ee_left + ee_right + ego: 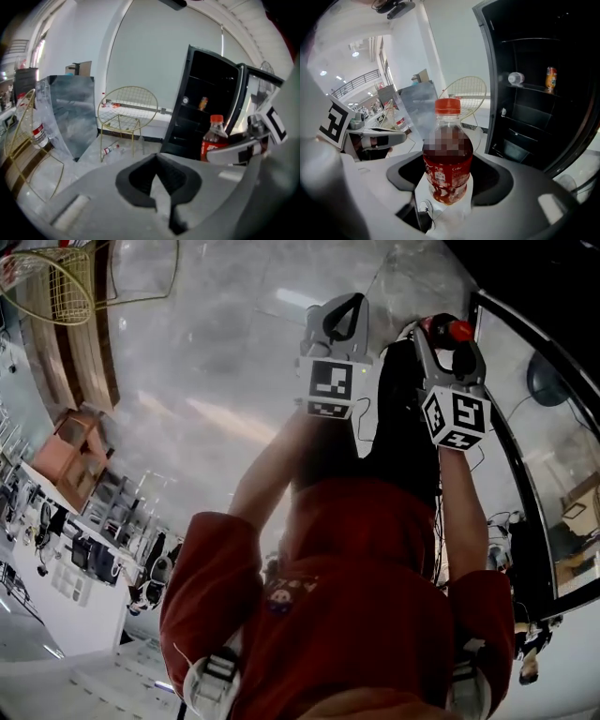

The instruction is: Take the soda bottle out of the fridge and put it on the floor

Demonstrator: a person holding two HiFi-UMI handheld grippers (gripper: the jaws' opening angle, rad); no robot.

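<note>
The soda bottle (447,154) has a red cap, a red label and dark drink. It stands upright between the jaws of my right gripper (447,185), which is shut on its lower body. In the head view the red cap (459,331) shows above the right gripper (448,343), in front of the fridge's glass door (548,437). My left gripper (157,158) is shut and holds nothing. It hangs just left of the right one, and its view shows the bottle (214,138) beside the open black fridge (206,108). The grey marble floor (225,381) lies below both.
On a shelf in the open fridge (534,103) are a can (551,77) and a lying clear bottle (515,78). A gold wire chair (126,112) stands on the floor, with a small bottle (110,149) lying beside it. A marble panel (70,112) stands at the left.
</note>
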